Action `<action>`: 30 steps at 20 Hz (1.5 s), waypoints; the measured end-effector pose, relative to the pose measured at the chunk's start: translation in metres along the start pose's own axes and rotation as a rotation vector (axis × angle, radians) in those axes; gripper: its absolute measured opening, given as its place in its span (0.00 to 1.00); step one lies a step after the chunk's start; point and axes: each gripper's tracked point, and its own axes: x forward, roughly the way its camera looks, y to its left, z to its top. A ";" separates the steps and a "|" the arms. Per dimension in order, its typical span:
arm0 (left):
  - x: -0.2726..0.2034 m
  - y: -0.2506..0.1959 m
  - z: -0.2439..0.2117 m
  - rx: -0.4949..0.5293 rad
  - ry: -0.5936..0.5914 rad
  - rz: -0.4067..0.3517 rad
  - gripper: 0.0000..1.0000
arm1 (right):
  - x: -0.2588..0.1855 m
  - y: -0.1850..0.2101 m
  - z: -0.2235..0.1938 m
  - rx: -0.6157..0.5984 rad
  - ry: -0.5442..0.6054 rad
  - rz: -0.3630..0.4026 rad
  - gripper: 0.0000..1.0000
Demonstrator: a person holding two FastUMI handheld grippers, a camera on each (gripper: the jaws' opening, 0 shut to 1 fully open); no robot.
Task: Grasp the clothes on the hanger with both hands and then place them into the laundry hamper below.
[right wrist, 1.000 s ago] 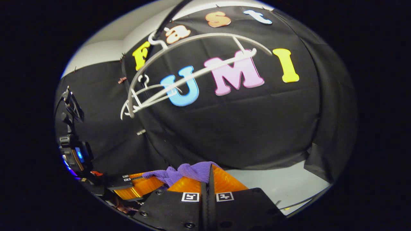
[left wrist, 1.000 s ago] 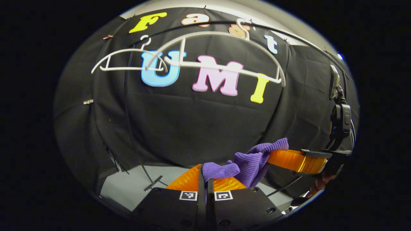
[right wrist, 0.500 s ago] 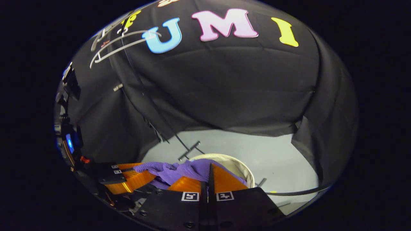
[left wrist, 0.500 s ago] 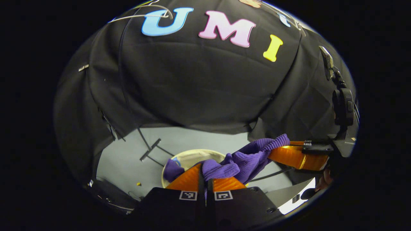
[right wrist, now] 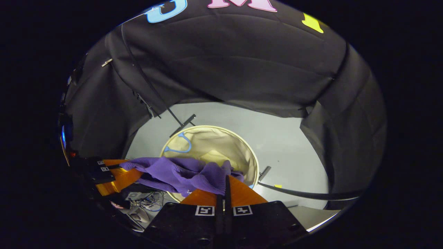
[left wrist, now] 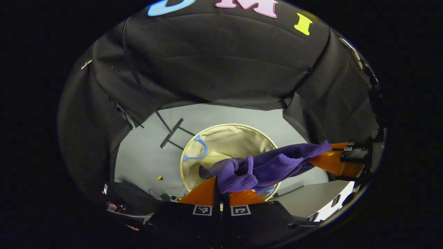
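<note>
The grey floor (left wrist: 145, 152) and hamper (left wrist: 242, 129) now show below; both grippers (left wrist: 221, 188) (right wrist: 225, 186) stay clamped on the purple garment (left wrist: 270, 167).

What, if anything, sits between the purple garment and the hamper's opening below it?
Nothing visible does. The purple garment hangs between the left claw and right claw, directly over the open laundry hamper, whose mouth is uncovered.

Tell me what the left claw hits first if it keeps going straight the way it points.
Probably the hamper: the left claw, shut on the purple garment, points down at its open mouth; depth is unclear.
</note>
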 end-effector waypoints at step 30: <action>-0.271 0.035 0.127 0.047 -0.629 0.029 0.96 | -0.250 0.070 0.105 0.070 -0.604 -0.151 0.99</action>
